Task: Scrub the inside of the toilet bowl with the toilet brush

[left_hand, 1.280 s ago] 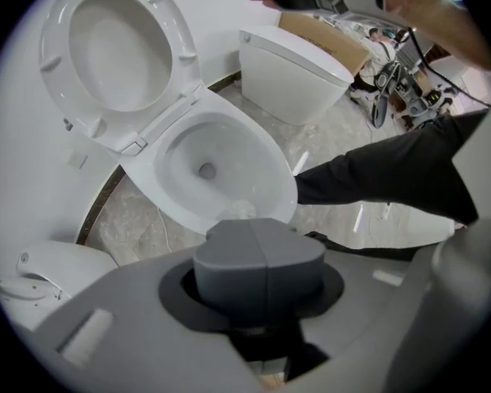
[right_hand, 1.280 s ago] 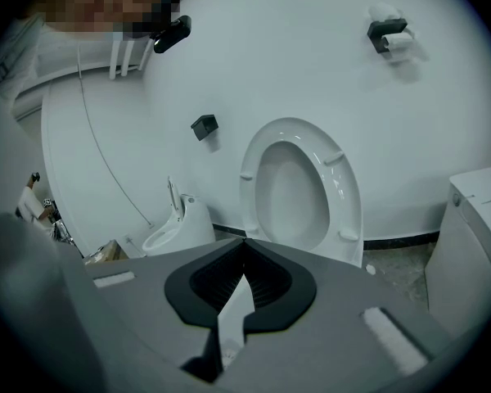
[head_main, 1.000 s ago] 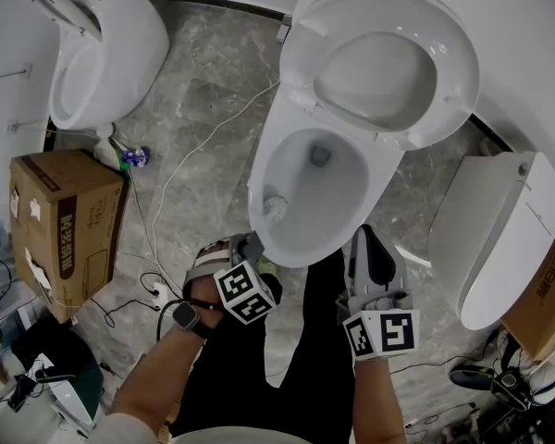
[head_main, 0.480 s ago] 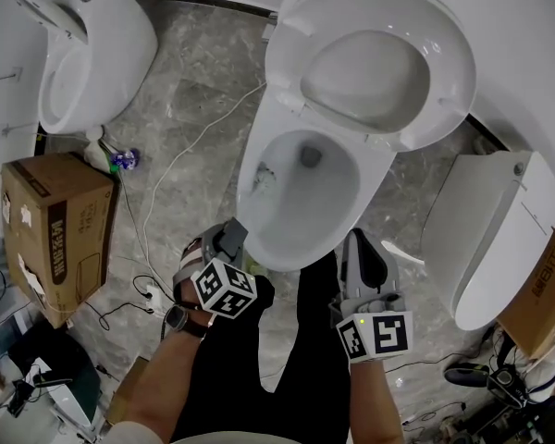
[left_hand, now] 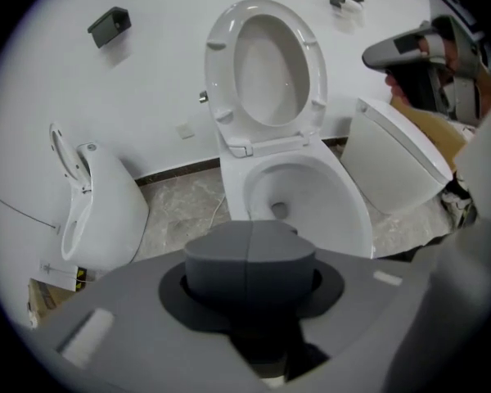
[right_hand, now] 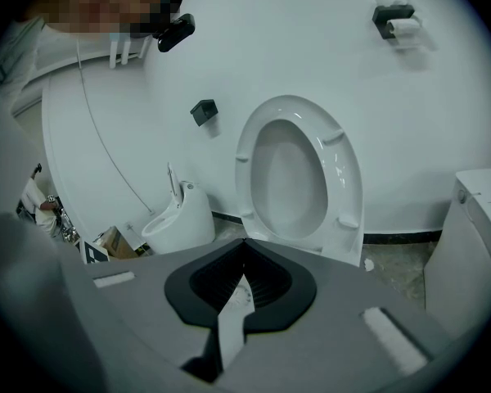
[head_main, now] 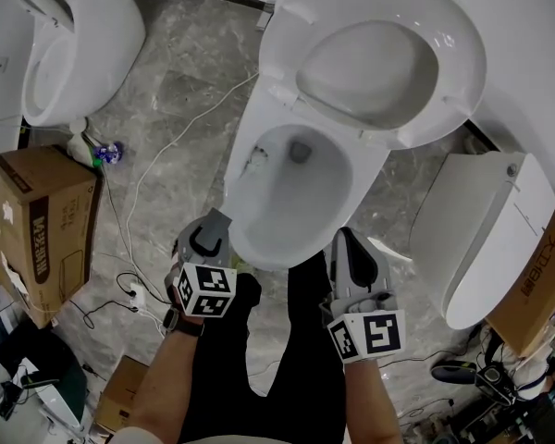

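Observation:
The white toilet bowl [head_main: 319, 206] stands open in the middle of the head view, its seat and lid [head_main: 379, 58] raised behind it. A small speckled patch [head_main: 257, 158] sits on the bowl's left inner wall. I cannot tell what it is. No toilet brush shows in any view. My left gripper [head_main: 210, 232] hangs just left of the bowl's front rim. Its pads [left_hand: 250, 256] are pressed together with nothing visible between them. My right gripper [head_main: 345, 243] is at the front rim's right side. It [right_hand: 244, 278] looks shut and empty, facing the raised seat [right_hand: 299, 174].
A second white toilet [head_main: 60, 44] stands at the far left, with a cardboard box [head_main: 37, 229] and loose cables [head_main: 139, 206] on the marble floor beside it. A white toilet tank [head_main: 490, 239] and another box [head_main: 546, 276] crowd the right. The person's dark trouser legs [head_main: 259, 359] are below.
My left gripper has drifted left, away from the bowl's front rim, still shut. The right gripper has kept its place. The head view has shifted a little.

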Action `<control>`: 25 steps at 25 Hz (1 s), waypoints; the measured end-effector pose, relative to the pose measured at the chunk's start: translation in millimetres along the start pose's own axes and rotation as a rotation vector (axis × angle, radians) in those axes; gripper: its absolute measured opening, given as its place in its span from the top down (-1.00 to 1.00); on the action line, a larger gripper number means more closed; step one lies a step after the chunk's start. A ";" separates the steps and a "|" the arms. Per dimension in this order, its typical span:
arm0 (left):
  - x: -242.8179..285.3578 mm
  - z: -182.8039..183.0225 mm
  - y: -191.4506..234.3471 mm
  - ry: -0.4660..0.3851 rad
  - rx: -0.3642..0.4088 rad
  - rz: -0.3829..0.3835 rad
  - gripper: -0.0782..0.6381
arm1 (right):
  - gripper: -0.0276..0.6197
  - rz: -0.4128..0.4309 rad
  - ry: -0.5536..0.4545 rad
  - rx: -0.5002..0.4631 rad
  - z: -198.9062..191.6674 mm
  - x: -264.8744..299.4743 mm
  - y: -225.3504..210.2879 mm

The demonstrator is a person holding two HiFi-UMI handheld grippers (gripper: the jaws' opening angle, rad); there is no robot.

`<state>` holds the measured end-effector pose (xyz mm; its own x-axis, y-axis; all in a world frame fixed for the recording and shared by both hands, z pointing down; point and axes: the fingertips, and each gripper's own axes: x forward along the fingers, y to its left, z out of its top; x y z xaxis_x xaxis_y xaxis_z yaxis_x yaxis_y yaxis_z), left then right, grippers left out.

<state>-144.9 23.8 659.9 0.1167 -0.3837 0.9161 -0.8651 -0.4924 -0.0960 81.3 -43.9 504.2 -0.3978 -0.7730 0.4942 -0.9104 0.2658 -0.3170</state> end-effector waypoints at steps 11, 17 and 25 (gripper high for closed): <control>16.1 9.4 12.8 -0.156 -0.090 -0.006 0.35 | 0.88 0.002 0.007 -0.021 -26.6 14.9 10.8; 25.0 21.0 14.8 -0.242 -0.084 -0.026 0.35 | 0.88 -0.008 -0.013 -0.034 -29.8 20.9 12.5; 49.3 44.9 6.2 -0.361 -0.064 -0.070 0.35 | 0.88 -0.042 -0.013 -0.035 -49.1 27.7 -5.7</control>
<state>-122.6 -33.2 686.9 0.3313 -0.6071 0.7223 -0.8763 -0.4818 -0.0031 69.9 -38.5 559.5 -0.3577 -0.7913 0.4958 -0.9298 0.2526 -0.2677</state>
